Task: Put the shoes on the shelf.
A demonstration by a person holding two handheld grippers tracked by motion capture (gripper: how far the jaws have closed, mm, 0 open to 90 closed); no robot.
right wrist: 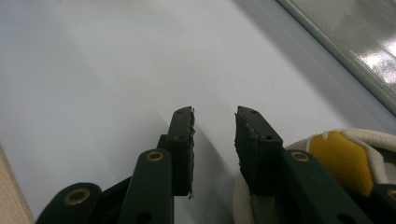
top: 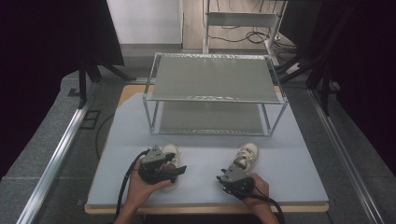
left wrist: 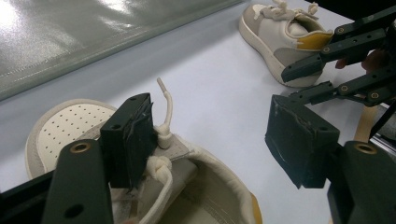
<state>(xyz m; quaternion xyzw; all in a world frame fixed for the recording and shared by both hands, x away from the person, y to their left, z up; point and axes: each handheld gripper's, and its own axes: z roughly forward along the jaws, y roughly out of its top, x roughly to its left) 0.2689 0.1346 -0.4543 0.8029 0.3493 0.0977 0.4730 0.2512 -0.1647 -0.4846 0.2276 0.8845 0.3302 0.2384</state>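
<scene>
Two cream low-top shoes lie on the pale blue table top (top: 299, 177). The left shoe (top: 172, 153) sits under my left gripper (top: 174, 164). In the left gripper view that gripper (left wrist: 212, 140) is open wide over the left shoe (left wrist: 70, 128); one pad (left wrist: 128, 140) rests by its laces and tongue. The right shoe (top: 246, 156), with a yellow heel lining, lies just beyond my right gripper (top: 223, 174). That gripper (right wrist: 214, 133) is open a little over bare table, with the shoe's heel (right wrist: 345, 158) beside its right jaw.
A two-shelf metal rack (top: 212, 79) with grey panels stands across the far half of the table, its lower shelf edge (right wrist: 355, 46) close ahead of the shoes. Bare table lies between the two shoes and along the front edge.
</scene>
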